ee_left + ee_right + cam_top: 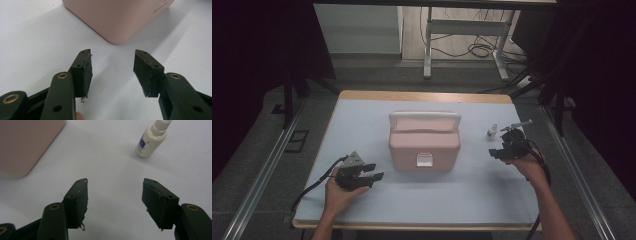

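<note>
Jaws of the right gripper (115,195) stand wide open and hold nothing; the little white bottle (150,141) stands upright ahead, a bit to their right, much nearer this hand than the left gripper (371,172), open and empty too.

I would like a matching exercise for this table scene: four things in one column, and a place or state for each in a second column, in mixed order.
Things:
1. box
2. bottle
3. left gripper
4. right gripper

Places or states:
A. open, facing a corner of the box
B. pink, middle of the table, lid shut
C. open, facing the bottle
D. white, upright, right of the box

Pairs: 1-B, 2-D, 3-A, 4-C
</note>
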`<state>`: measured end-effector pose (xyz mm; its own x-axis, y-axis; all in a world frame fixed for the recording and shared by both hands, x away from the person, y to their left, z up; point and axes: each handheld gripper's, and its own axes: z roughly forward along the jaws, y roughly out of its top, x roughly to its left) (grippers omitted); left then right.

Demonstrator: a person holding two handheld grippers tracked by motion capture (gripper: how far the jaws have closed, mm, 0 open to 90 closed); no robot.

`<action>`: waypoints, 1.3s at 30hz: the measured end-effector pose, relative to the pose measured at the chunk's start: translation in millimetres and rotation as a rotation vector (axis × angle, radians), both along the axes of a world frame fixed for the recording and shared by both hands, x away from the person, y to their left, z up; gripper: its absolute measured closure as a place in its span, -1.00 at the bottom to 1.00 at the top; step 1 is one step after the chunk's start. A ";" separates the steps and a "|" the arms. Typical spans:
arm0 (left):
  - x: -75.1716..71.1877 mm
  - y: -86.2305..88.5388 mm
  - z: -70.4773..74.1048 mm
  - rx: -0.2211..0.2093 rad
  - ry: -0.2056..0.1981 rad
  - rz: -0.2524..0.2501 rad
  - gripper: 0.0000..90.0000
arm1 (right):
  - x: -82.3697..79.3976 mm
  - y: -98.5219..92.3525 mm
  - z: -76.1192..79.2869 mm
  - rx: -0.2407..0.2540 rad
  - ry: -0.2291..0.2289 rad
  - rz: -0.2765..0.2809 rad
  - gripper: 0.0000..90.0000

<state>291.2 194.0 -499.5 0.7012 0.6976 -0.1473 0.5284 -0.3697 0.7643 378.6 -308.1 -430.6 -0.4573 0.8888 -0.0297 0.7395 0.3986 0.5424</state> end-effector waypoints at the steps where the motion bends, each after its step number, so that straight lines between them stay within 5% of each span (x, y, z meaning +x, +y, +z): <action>1: 0.0 0.0 0.0 0.000 0.000 0.000 0.09 | 0.0 0.0 0.0 0.000 0.000 0.000 -0.18; 6: 0.3 -2.1 -1.9 -0.003 0.006 -0.005 0.09 | 37.3 2.3 10.2 -0.025 0.060 -0.049 -0.22; 19: 0.7 -4.7 -4.4 -0.009 0.013 -0.013 0.09 | 90.8 2.9 13.7 -0.053 0.116 -0.145 -0.26; 31: 0.9 -5.4 -5.4 -0.008 0.016 -0.018 0.09 | 118.3 2.3 -12.5 -0.049 0.163 -0.189 -0.23; 39: 0.6 -5.6 -5.7 -0.007 0.015 -0.020 0.09 | 128.0 8.4 -28.0 -0.075 0.182 -0.187 -0.04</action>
<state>291.8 188.4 -505.2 0.7126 0.6824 -0.1628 0.5324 -0.3750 0.7589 506.6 -299.7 -458.6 -0.2889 0.9568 -0.0313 0.8870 0.2798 0.3673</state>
